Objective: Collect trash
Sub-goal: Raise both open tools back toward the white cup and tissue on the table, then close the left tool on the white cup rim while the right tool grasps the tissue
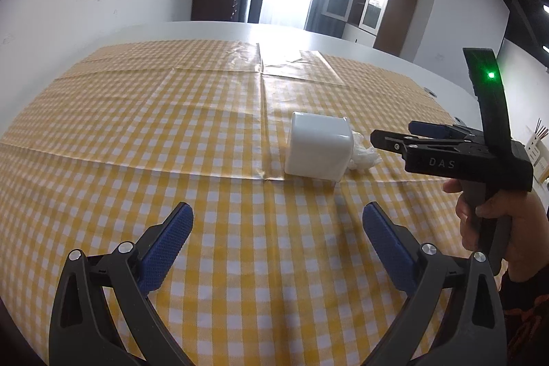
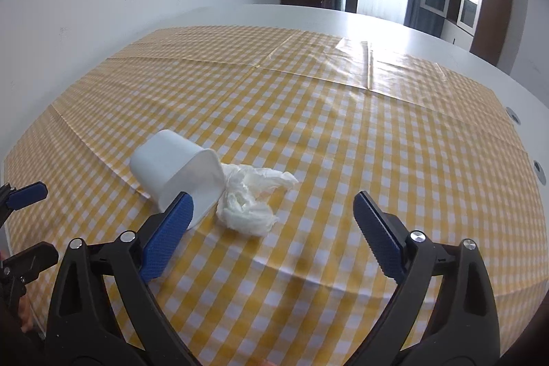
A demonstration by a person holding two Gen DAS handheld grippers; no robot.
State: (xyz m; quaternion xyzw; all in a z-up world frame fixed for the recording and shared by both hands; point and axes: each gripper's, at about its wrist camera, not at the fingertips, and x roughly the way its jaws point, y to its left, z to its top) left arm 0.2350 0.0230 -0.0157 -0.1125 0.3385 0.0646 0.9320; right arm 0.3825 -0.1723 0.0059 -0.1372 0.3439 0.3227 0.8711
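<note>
Tipped bin and crumpled tissue on the checked worktop
A small white bin lies on its side on the yellow checked cloth over the worktop, a crumpled tissue touching its mouth. The right gripper hangs just before the tissue, fingers spread wide and empty; the left gripper is likewise wide apart, holding nothing, nearer than the bin.

In the left wrist view, the white cup is hiding most of the crumpled tissue. In the right wrist view, the right hand-held gripper is covering the cup's lower rim, and the picture's left edge is cutting off the left hand-held gripper.
</note>
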